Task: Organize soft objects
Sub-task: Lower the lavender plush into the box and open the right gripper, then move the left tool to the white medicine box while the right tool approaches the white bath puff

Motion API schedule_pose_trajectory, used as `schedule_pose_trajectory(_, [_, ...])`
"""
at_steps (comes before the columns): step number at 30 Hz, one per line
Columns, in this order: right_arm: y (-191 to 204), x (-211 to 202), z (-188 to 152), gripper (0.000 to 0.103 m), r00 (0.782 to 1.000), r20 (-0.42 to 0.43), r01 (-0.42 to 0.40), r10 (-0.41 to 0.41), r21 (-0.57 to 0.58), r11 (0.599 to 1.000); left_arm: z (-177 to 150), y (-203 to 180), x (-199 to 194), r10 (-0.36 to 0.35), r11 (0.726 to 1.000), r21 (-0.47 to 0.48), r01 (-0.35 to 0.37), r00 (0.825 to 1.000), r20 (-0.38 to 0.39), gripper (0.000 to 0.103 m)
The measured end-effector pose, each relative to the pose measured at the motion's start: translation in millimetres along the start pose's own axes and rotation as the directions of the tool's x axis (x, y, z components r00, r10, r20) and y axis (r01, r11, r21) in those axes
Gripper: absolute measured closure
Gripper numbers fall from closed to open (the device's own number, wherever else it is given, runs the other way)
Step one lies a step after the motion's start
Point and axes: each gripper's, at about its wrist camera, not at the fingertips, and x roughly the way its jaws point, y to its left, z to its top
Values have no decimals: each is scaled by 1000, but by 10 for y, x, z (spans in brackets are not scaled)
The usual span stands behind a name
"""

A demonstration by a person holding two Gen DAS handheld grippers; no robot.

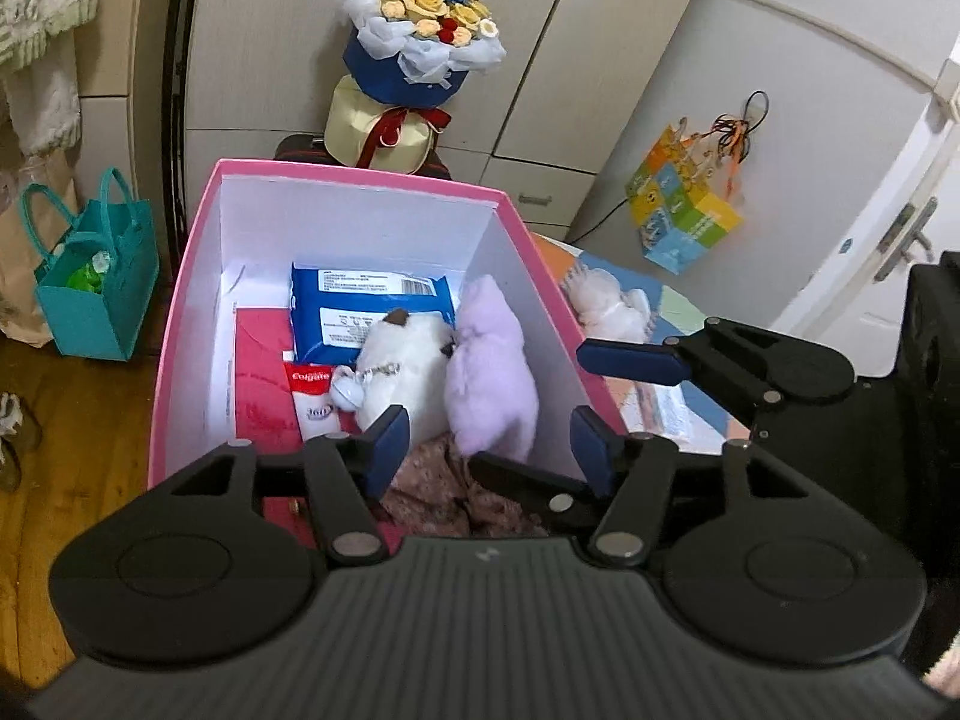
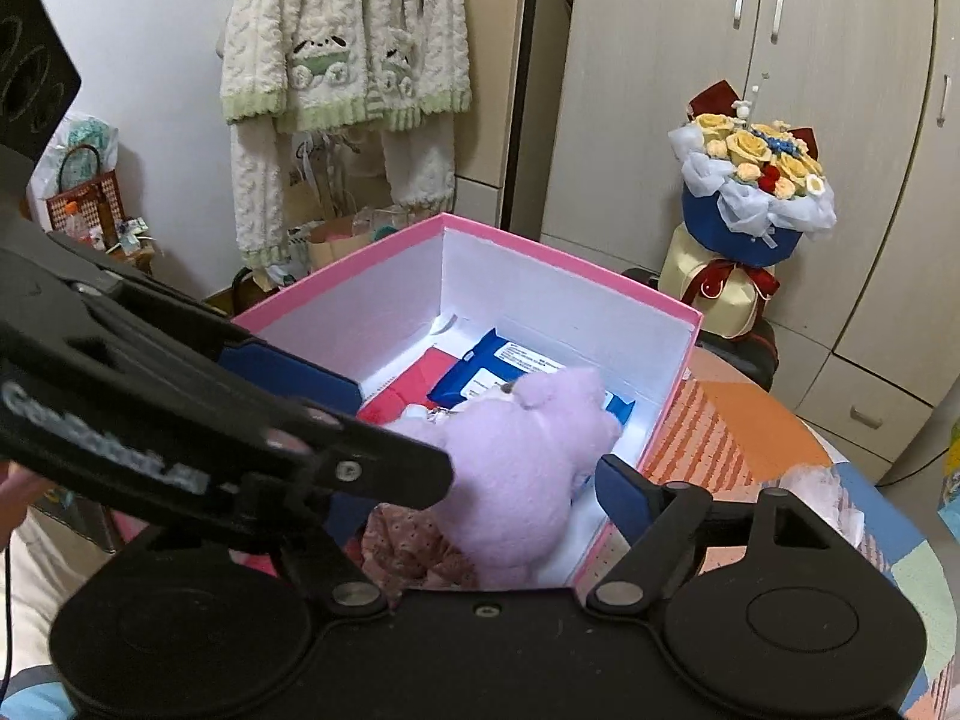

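A pink box (image 1: 180, 324) with white inner walls stands open on the bench (image 2: 744, 420). Inside lie a blue wipes pack (image 1: 360, 312) at the back, a white plush (image 1: 408, 360) and a lilac plush (image 1: 489, 378) side by side against the right wall, a red-and-white Colgate tube (image 1: 312, 396) to the left of the white plush, and a pale round charm (image 1: 348, 396) between tube and plush. The floor of the box is lined in red; a brownish floral cloth (image 1: 432, 486) is bunched at the near end.

The left claw (image 1: 492, 438) hangs over the near edge of the box, its blue-padded fingers spread apart with nothing between them. The right claw (image 2: 480, 438) reaches in from the side — its jaws stand wide, empty too, one finger just beside the lilac plush (image 2: 516, 468), whether touching I cannot tell.

Outside the box, on the bench's bright patchwork cover, lies another white plush (image 1: 606, 300).

Behind the box a bouquet (image 1: 420, 30) of cream and red blooms in blue wrap stands before pale wardrobe doors. A teal bag (image 1: 96, 288) sits on the wooden floor at left; a colourful gift bag (image 1: 684, 204) hangs at right. A cream knitted garment (image 2: 342, 42) hangs on the wall — thick and fuzzy, green-trimmed.
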Motion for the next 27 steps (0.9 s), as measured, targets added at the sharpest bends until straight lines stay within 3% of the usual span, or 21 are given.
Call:
schedule_pose_trajectory(13, [118, -706, -170, 16, 999, 49, 23, -21, -47, 999, -216, -478, -736, 6, 982, 189, -22, 996, 86, 40])
schedule_pose_trajectory(27, [-116, -1566, -629, 16, 994, 112, 20, -19, -1, 1000, -553, -1099, -1193, -50, 948, 319, 23, 996, 78, 40])
